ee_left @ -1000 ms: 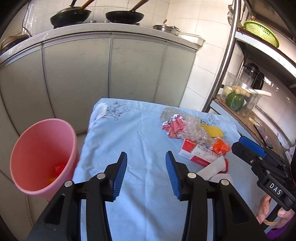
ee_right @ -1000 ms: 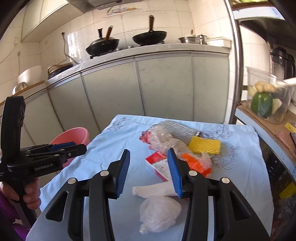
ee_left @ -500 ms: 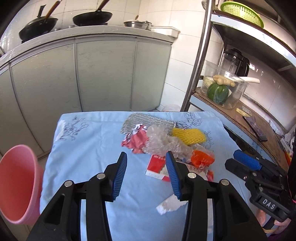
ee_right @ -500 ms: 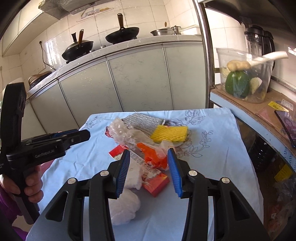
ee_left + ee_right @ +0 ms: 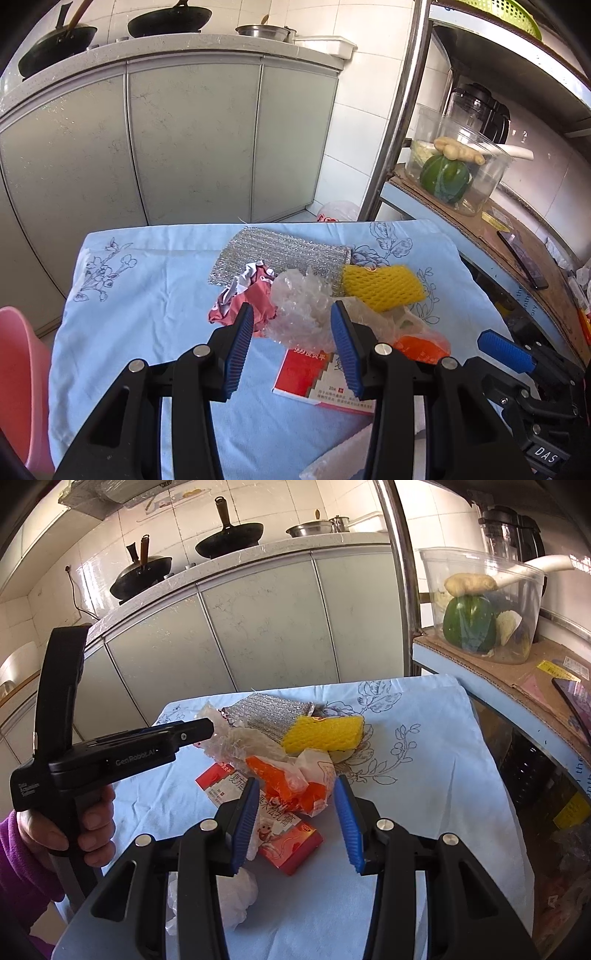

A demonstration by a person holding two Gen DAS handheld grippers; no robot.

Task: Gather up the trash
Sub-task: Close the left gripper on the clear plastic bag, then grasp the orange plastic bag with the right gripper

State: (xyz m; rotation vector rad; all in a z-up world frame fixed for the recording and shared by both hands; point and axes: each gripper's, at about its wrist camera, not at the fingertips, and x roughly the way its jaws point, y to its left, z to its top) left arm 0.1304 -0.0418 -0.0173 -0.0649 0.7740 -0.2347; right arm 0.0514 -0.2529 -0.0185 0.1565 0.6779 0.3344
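Note:
A pile of trash lies on the blue floral tablecloth (image 5: 147, 295): a silver foil pad (image 5: 280, 254), a crumpled red wrapper (image 5: 251, 295), clear crinkled plastic (image 5: 303, 310), a yellow foam net (image 5: 380, 288), an orange bag (image 5: 291, 782) and a red-and-white box (image 5: 314, 376). My left gripper (image 5: 291, 347) is open, its jaws just short of the clear plastic. My right gripper (image 5: 295, 823) is open, just short of the orange bag, above the box (image 5: 288, 838). White crumpled plastic (image 5: 236, 890) lies under its left finger.
A pink bin (image 5: 18, 387) stands at the table's left edge. Grey kitchen cabinets (image 5: 192, 140) with woks on top are behind the table. A metal shelf at the right holds a clear container of vegetables (image 5: 454, 166) and a phone (image 5: 521, 254).
Both grippers have moved forward to the trash pile. The left view has swung right, so the pink bin now sits at its left edge. Both stay open.

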